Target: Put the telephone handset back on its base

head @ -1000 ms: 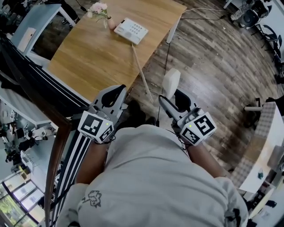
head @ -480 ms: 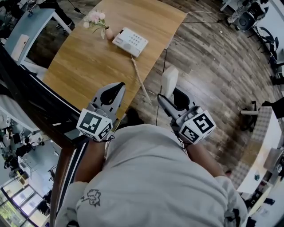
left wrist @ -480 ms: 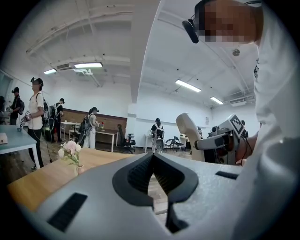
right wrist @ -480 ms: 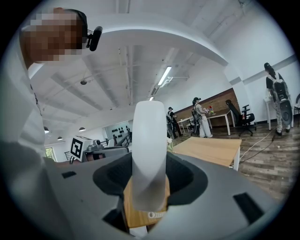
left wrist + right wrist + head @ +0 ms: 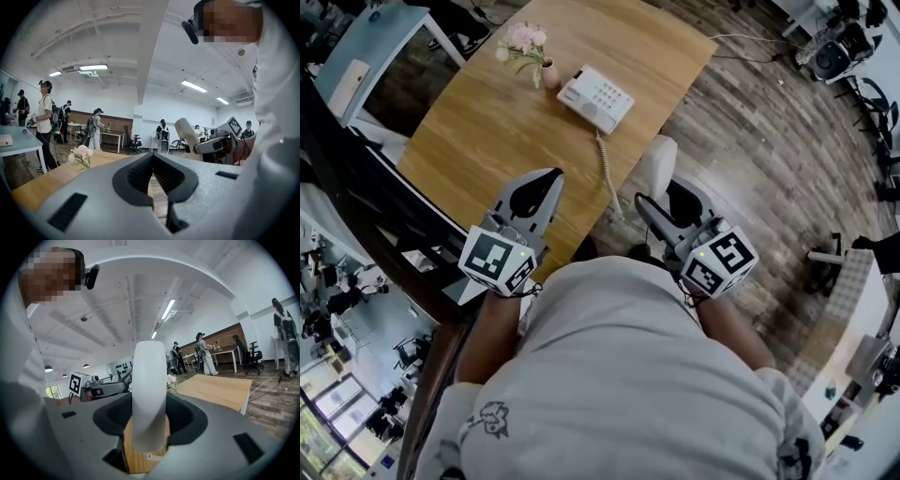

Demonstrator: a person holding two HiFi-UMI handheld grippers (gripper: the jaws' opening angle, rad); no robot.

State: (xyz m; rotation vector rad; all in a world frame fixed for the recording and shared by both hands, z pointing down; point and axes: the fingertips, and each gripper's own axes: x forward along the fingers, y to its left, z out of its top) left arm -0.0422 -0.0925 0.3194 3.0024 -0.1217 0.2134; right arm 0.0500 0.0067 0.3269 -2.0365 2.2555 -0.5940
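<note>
The white telephone base (image 5: 596, 98) with a keypad lies on the wooden table (image 5: 487, 122), near its far right edge. Its coiled cord (image 5: 606, 169) runs back over the table edge to the white handset (image 5: 659, 171). My right gripper (image 5: 664, 202) is shut on the handset's lower end and holds it upright over the floor, right of the table. In the right gripper view the handset (image 5: 149, 394) stands between the pads of the right gripper (image 5: 150, 420). My left gripper (image 5: 546, 184) hovers over the table's near edge, jaws together and empty. The left gripper view also shows the handset (image 5: 186, 133).
A small vase of pink flowers (image 5: 528, 45) stands just left of the base. A blue-grey desk (image 5: 370, 56) is at the upper left, with office chairs (image 5: 853, 42) at the upper right. Several people stand in the background (image 5: 44, 112).
The head view has shifted, so the table and telephone base now sit lower and further right in the picture. Both grippers keep their poses, and the handset stays in the right one.
</note>
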